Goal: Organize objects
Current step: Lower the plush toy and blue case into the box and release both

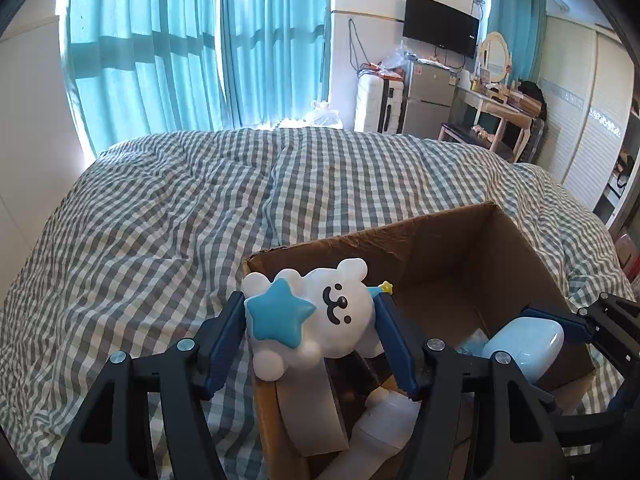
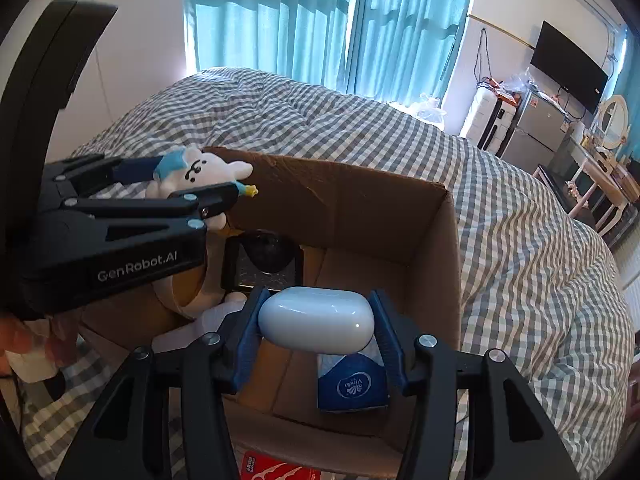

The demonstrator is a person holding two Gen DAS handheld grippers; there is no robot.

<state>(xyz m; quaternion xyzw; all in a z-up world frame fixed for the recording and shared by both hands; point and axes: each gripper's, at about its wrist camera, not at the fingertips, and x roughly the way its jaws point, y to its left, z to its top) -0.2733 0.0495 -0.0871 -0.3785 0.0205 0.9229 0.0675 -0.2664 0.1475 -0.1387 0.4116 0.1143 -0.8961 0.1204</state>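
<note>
Left gripper (image 2: 200,190): matte black plastic linkage frame, silver round screws, dark blue ribbed pads, white "GenRobot.AI" lettering on body. Right gripper (image 2: 316,340): same black frame, silver screws, blue pads (image 2: 248,340).

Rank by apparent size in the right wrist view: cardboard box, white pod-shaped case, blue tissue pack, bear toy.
1. cardboard box
2. white pod-shaped case, though it is nearest the camera
3-4. bear toy and blue tissue pack look alike; both are partly hidden.

Left gripper (image 2: 208,184) side: "GenRobot.AI" in white letters on the black body.
Blue tissue pack (image 2: 353,387) in the box: "Vinda", seen upside down.
Red pack (image 2: 276,470) at the bottom edge: writing too small to read.
</note>
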